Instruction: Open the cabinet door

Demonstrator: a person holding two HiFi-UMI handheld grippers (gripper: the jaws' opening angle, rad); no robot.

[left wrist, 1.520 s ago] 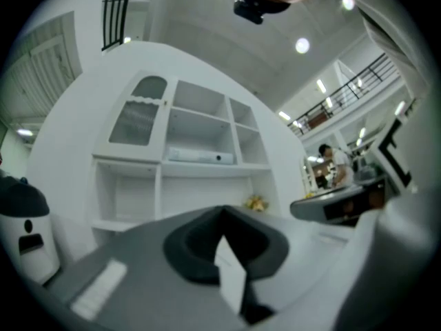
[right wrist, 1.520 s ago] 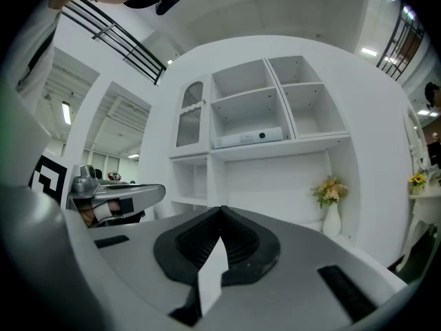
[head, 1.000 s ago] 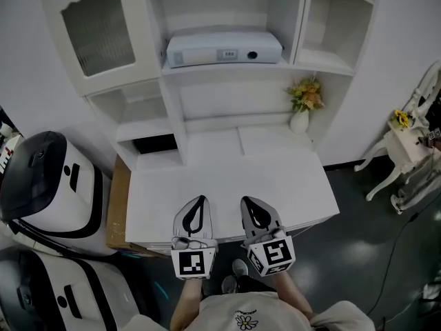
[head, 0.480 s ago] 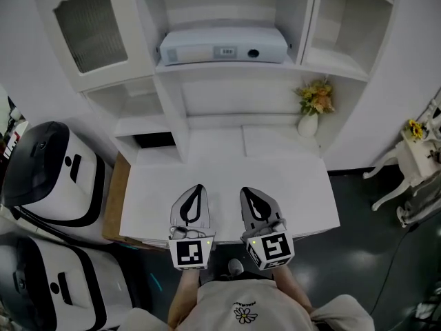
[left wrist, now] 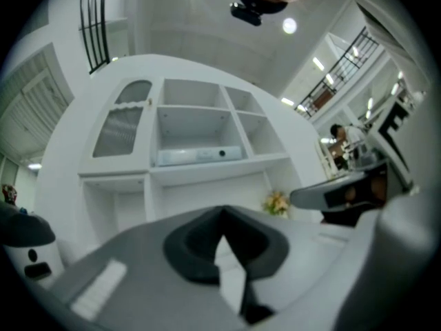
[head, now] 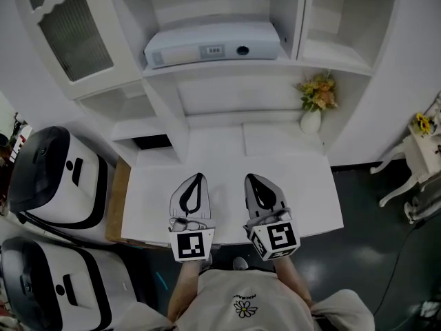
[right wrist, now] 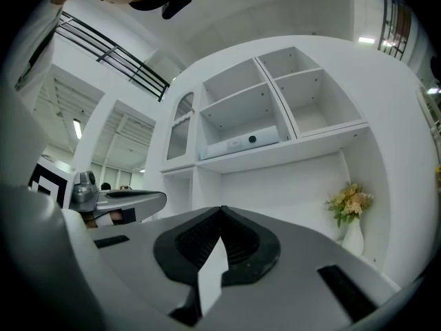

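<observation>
— What is seen nearest?
— The left gripper [head: 195, 179] and the right gripper [head: 251, 179] are held side by side over the white desk top [head: 303, 185]. Both pairs of jaws are pressed together, and nothing is gripped by either.
— And beyond them?
— A vase of flowers [head: 313, 112] is set at the back right of the desk, and a white box [head: 213, 45] is laid on the shelf above. The cabinet door [head: 69, 36], glazed with ribbed glass, is found at the upper left, shut, well apart from both grippers.
</observation>
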